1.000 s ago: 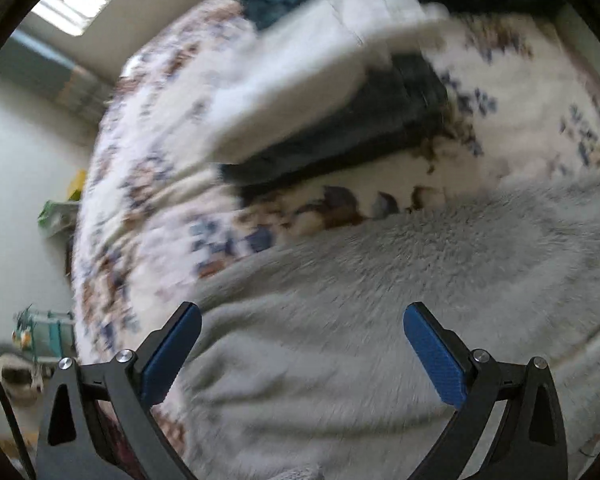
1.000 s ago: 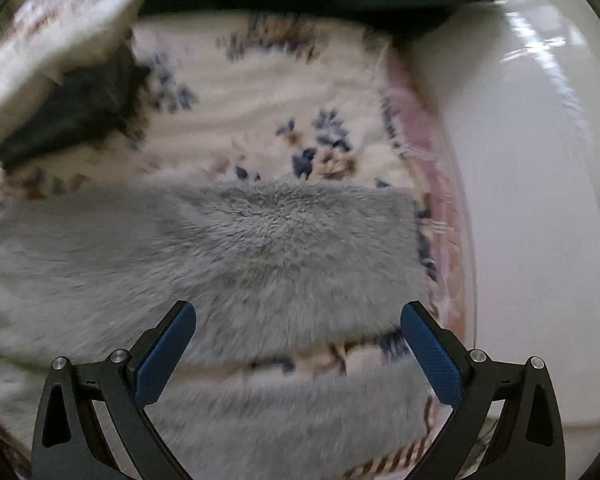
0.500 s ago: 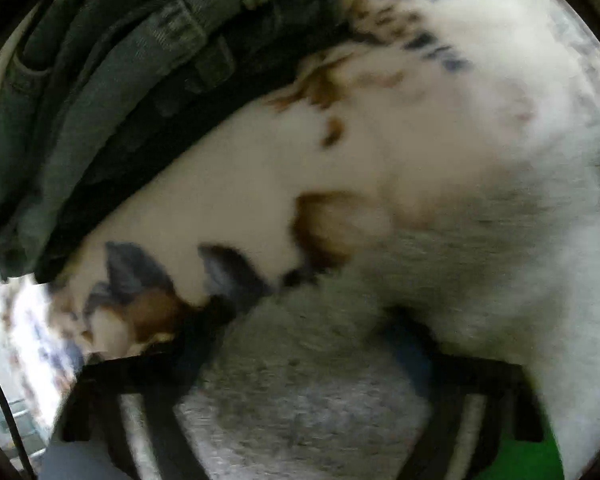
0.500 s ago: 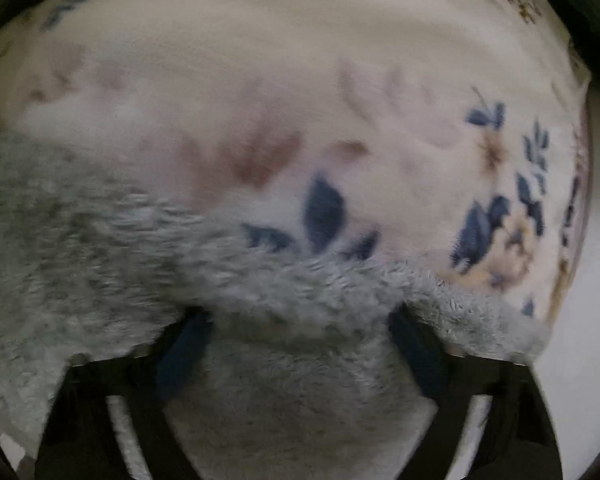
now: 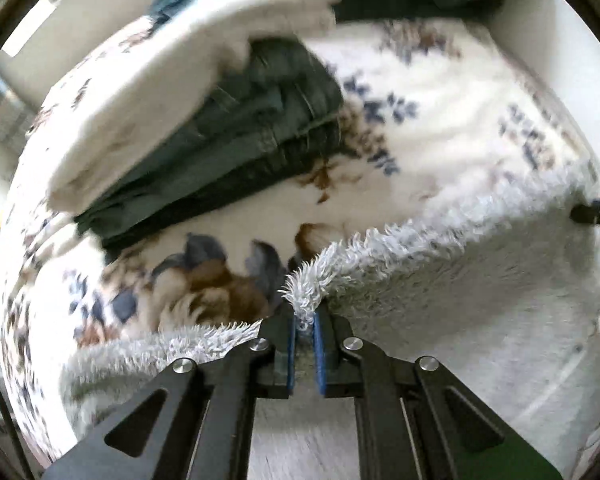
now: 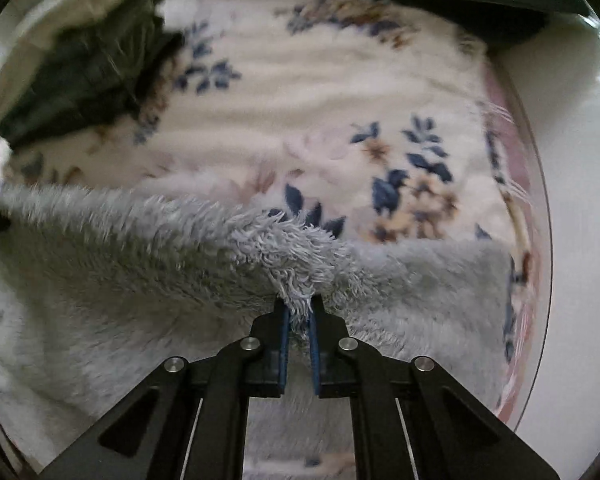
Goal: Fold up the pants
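The fluffy grey pants (image 5: pixel 460 280) lie on a floral blanket (image 5: pixel 440 148). My left gripper (image 5: pixel 304 320) is shut on the far edge of the grey pants and lifts it a little. My right gripper (image 6: pixel 299 312) is shut on the same fluffy edge of the pants (image 6: pixel 140 264) further right. The raised edge runs between the two grippers. The tip of the right gripper (image 5: pixel 596 216) shows at the right edge of the left wrist view.
A stack of folded clothes lies at the back left: dark jeans (image 5: pixel 252 136) with a cream fleece piece (image 5: pixel 180 60) on top, also in the right wrist view (image 6: pixel 80 68). The blanket's edge (image 6: pixel 520 208) and a white floor (image 6: pixel 580 240) are at the right.
Both grippers were open above the pants, then dropped onto the far edge. Now both are shut on it and have raised it off the blanket.
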